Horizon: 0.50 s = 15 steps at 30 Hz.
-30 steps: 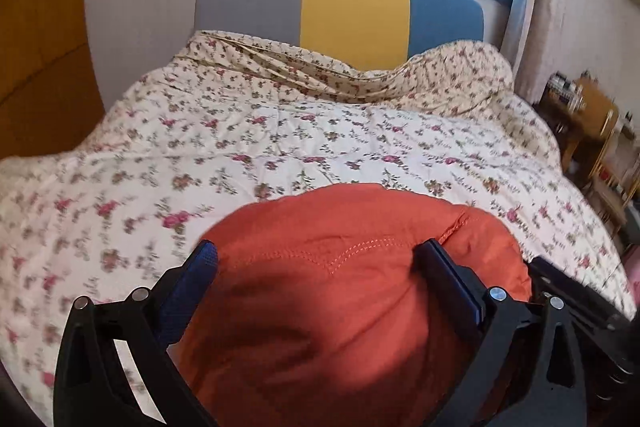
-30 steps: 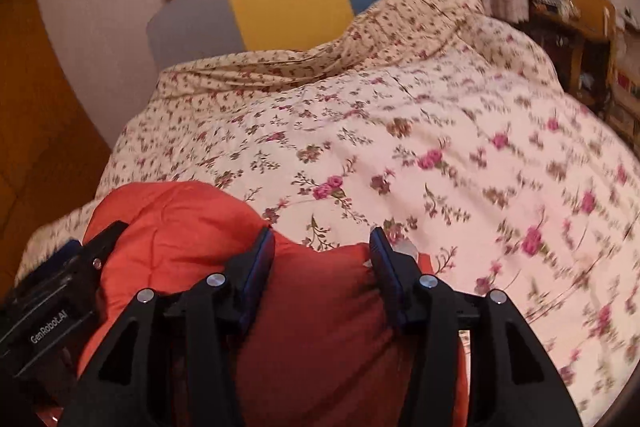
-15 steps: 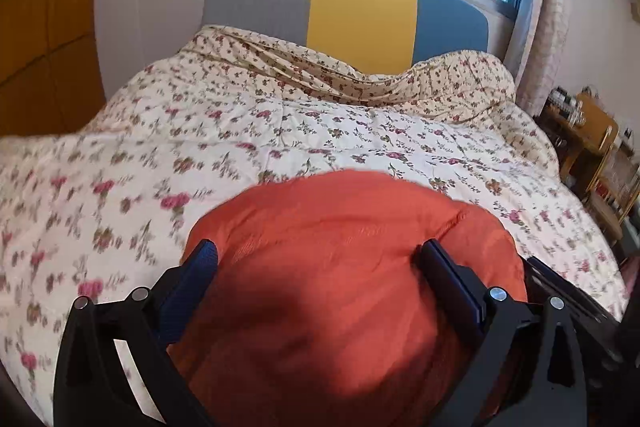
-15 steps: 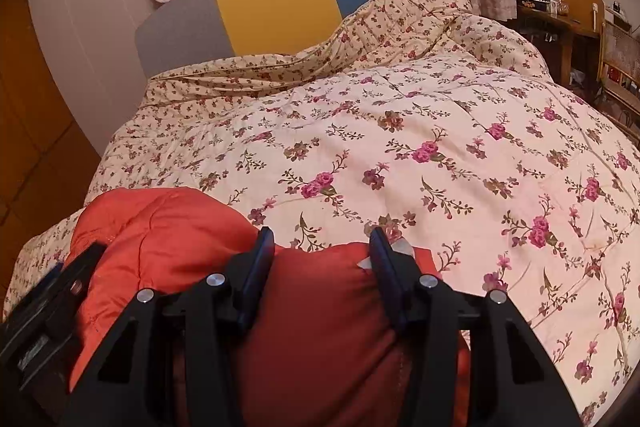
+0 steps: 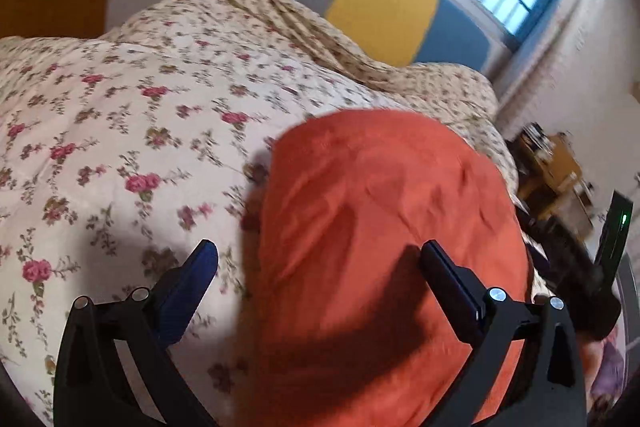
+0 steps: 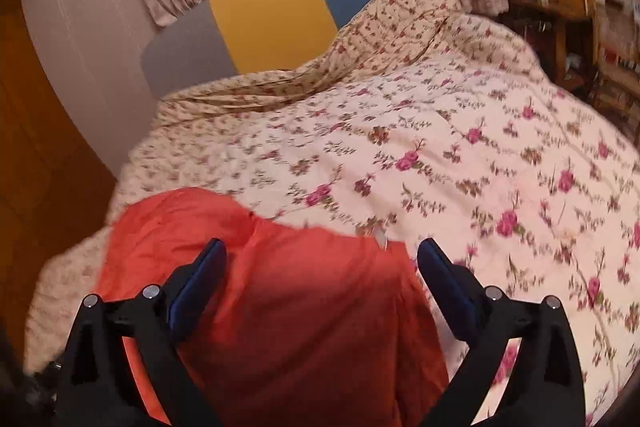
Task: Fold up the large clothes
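Both grippers stand wide over the orange garment (image 6: 280, 307), which lies bunched on the near edge of the floral quilt (image 6: 460, 155); the right gripper (image 6: 322, 259) — clamped on the cloth a moment ago — is opening, nothing pinched, its pads clear; the left gripper (image 5: 318, 259) holds nothing and has swung left — a fold seems just laid down, ready for smoothing or regripping.
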Motion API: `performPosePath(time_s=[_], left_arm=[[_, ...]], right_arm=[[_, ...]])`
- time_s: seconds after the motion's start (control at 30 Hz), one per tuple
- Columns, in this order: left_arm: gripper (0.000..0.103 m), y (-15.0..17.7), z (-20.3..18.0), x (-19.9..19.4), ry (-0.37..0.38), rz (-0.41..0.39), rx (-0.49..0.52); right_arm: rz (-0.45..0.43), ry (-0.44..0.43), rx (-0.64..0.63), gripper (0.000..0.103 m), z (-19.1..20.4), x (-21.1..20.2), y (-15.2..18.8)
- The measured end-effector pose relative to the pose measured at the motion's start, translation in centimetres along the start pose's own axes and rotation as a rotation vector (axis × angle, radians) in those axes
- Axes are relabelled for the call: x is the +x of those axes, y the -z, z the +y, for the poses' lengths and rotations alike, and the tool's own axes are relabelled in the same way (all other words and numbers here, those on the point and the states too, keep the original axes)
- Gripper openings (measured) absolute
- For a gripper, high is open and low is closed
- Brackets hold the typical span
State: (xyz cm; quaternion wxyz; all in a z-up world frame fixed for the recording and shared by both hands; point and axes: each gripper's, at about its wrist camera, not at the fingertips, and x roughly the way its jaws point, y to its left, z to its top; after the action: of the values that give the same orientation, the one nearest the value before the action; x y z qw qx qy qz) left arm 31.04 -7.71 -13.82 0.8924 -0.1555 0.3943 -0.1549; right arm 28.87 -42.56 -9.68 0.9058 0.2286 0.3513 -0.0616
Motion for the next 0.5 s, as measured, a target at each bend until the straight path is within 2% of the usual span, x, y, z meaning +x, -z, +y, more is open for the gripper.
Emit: performPosePath(time_s=[0.13,0.23,0.4,0.5], left_arm=[[0.1,1.0,0.1,0.0,0.079,0.038,0.002],[0.1,1.5,0.5,0.0,0.114,0.07,-0.006],[0.1,2.2,0.9,0.0,0.142,0.124,0.001],[0.1,2.6,1.0,0.2,0.158,0.15,-0.001]], right_arm=[[0.037,-0.031,0.034,0.098,-1.4,-3.0,0.6],[0.107,-0.029,0.064,0.1,-3.0,-4.7,1.9],[0.227,-0.045,0.029,0.101,-3.6,-5.1,4.9],[0.242,-0.072,-0.014,0.101,-3.0,-4.7,6.4]])
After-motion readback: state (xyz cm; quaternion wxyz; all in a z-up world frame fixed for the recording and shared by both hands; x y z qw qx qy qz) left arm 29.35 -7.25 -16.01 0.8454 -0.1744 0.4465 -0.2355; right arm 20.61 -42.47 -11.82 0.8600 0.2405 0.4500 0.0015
